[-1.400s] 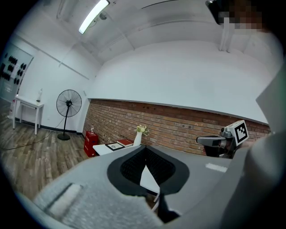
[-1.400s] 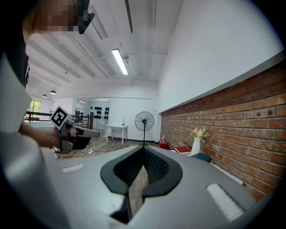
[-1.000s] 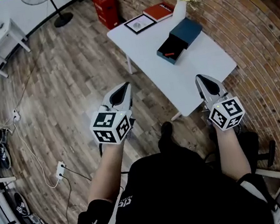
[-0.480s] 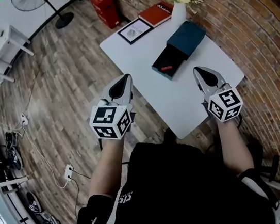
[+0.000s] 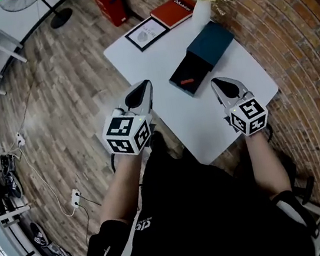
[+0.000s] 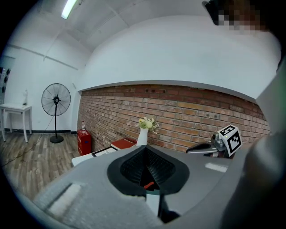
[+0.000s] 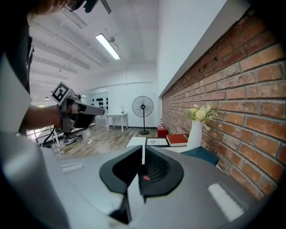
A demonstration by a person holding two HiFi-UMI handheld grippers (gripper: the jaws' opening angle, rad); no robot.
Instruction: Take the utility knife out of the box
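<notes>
Left fingers (image 5: 139, 96) together, right fingers (image 5: 226, 89) opening — empty

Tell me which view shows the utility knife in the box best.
Head view. It looks down into the open drawer of the dark box, where the utility knife lies as a small red shape. The left and right gripper views show at most a tiny red speck low in the frame, too small to identify.

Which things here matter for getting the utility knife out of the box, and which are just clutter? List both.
Job: utility knife; box; its open drawer.
Clutter: vase of flowers; red book; framed picture; fan.
</notes>
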